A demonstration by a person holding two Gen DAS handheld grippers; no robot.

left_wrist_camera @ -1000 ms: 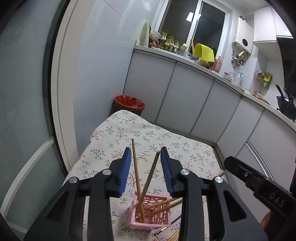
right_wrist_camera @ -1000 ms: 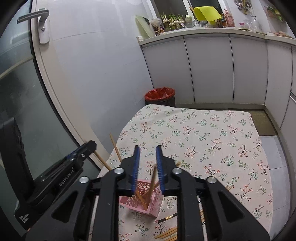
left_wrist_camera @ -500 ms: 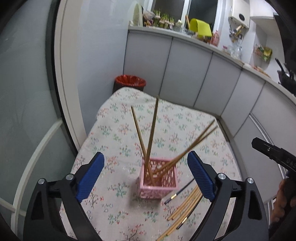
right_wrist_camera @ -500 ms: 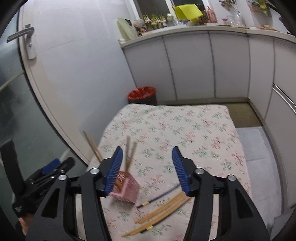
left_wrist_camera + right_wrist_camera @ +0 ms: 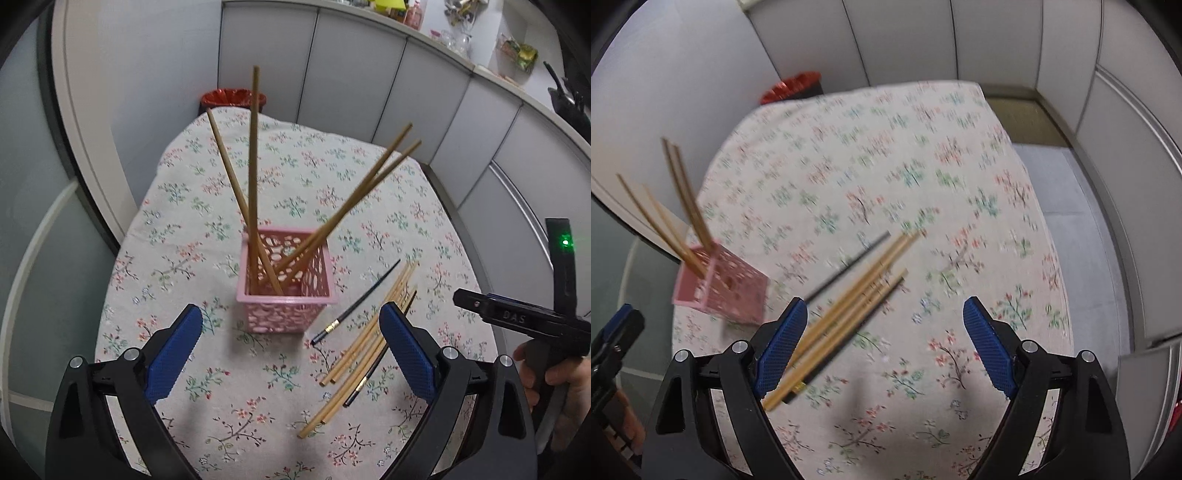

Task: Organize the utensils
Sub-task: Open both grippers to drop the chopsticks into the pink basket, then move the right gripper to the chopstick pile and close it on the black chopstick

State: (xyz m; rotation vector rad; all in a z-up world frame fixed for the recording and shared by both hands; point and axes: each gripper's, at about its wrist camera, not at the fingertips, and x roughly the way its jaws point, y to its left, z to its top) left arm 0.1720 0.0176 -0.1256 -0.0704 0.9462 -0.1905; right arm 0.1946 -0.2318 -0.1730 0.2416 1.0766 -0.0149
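Your left gripper (image 5: 290,339) stands wide, nothing between its pads. Your right gripper (image 5: 884,341) has just been opening, empty over loose chopsticks (image 5: 849,314) lying on the flowered cloth (image 5: 184,192). Left of them, farther off, the pink basket (image 5: 284,291) holds four chopsticks (image 5: 253,166) upright.
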